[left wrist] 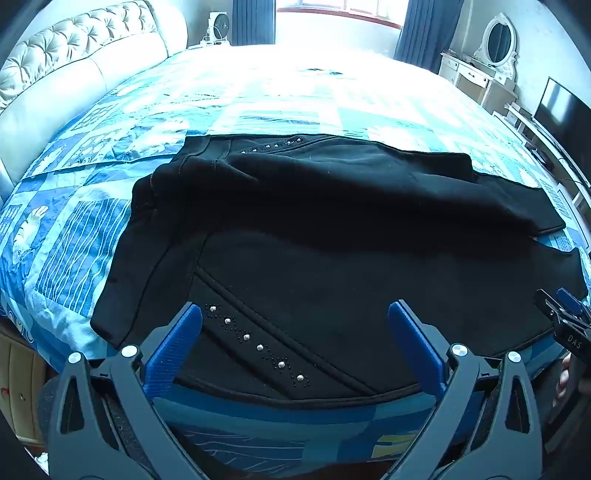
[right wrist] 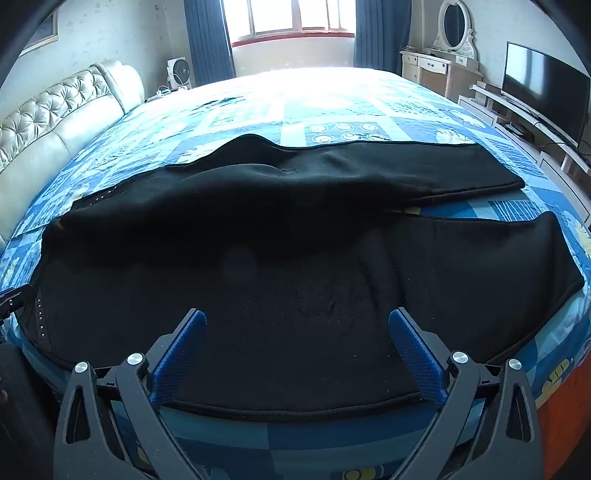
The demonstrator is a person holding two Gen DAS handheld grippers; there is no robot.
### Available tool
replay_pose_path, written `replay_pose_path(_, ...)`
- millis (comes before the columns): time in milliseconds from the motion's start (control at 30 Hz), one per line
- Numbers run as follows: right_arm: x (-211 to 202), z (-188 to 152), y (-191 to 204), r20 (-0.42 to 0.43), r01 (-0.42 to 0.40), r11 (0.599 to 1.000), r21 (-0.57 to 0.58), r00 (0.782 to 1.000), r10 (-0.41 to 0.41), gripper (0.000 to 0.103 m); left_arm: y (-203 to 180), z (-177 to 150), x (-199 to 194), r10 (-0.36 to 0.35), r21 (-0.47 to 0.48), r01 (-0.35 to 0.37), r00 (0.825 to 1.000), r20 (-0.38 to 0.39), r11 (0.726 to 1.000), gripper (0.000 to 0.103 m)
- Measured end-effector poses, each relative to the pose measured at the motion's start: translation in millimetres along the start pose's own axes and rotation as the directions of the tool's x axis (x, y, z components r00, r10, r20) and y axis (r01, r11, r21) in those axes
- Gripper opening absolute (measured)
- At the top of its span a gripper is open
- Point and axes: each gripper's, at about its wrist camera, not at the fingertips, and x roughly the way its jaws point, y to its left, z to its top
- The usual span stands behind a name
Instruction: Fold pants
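Observation:
Black pants (left wrist: 314, 229) lie flat across the near edge of the bed, waist to the left, legs to the right. A line of silver studs (left wrist: 258, 347) runs along the near pocket. My left gripper (left wrist: 295, 314) is open, its blue fingers (left wrist: 177, 343) hovering over the waist's near hem. My right gripper (right wrist: 295, 321) is open above the near leg of the pants (right wrist: 295, 258); the two leg ends (right wrist: 517, 251) spread apart at the right. The right gripper also shows in the left wrist view (left wrist: 565, 314) at the right edge.
The bed has a blue patterned quilt (right wrist: 332, 110) and a tufted cream headboard (right wrist: 55, 122) at the left. A dresser with an oval mirror (right wrist: 443, 55) and a TV (right wrist: 546, 96) stand at the right. A window with blue curtains (right wrist: 295, 22) is behind.

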Motion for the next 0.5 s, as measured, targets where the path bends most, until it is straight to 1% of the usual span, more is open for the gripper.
replay_pose_path(167, 1.4, -0.3, 0.0, -0.004, 0.0, 1.0, -0.001, 1.0, 0.0, 0.098, -0.9, -2.3, -0.1, 0.001, 0.005, -0.001, 1.0, 0.004, 1.0, 0.101)
replay_pose_path(300, 1.8, -2.0, -0.3, -0.006, -0.002, 1.0, 0.0, 1.0, 0.002, 0.098, 0.0, -3.8, 2.6, -0.005, 0.002, 0.005, 1.0, -0.017, 1.0, 0.101)
replay_pose_path(367, 1.6, -1.8, 0.1, -0.007, -0.002, 1.0, -0.001, 1.0, 0.002, 0.098, -0.6, -6.9, 6.1, 0.001, -0.013, -0.001, 1.0, -0.009, 1.0, 0.101)
replay_pose_path(467, 1.1, -2.1, 0.1, -0.007, -0.003, 1.0, -0.001, 1.0, 0.003, 0.098, -2.1, -7.9, 3.8, 0.007, -0.005, -0.007, 1.0, 0.003, 1.0, 0.101)
replay_pose_path(500, 1.1, -1.9, 0.2, -0.008, -0.003, 1.0, -0.001, 1.0, 0.003, 0.098, 2.7, -2.1, 2.0, 0.007, -0.004, -0.007, 1.0, 0.002, 1.0, 0.101)
